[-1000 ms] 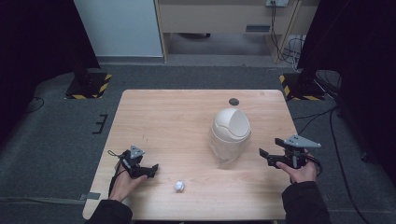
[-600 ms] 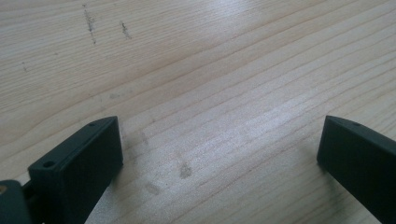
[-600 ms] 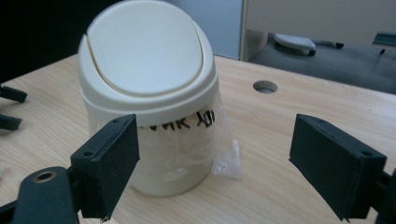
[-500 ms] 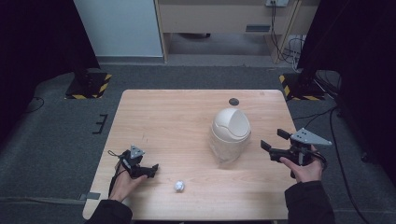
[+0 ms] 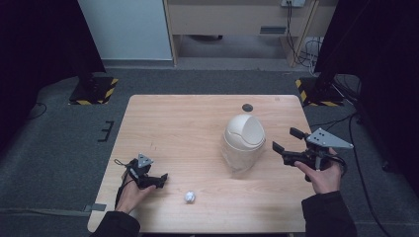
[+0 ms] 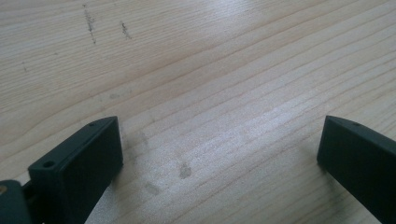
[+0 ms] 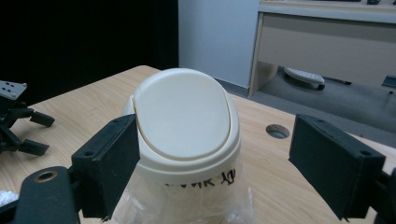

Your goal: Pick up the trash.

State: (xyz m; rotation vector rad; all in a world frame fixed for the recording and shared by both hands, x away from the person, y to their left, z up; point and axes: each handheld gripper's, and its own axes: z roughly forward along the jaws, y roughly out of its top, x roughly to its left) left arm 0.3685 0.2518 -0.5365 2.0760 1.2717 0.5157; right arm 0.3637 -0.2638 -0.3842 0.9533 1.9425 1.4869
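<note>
Both tongs gape, right tongs [image 5: 286,142] facing the domed cream bin [image 5: 244,136], left tongs [image 5: 159,179] over grained wood.

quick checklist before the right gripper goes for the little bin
1. Right gripper open: ok, its jaws stand wide apart.
2. Aim: ok, in the right gripper view the small cream swing-lid bin sits between the jaws.
3. Contact with the bin: not ok yet, the high view shows a gap between gripper and bin.
4. Bin upright on the pale wooden table: ok.
5. Left gripper out of the way: ok, open and low over bare wood.
6. Small crumpled white paper ball ready: ok, it lies loose near the table's front edge, apart from both grippers.
</note>
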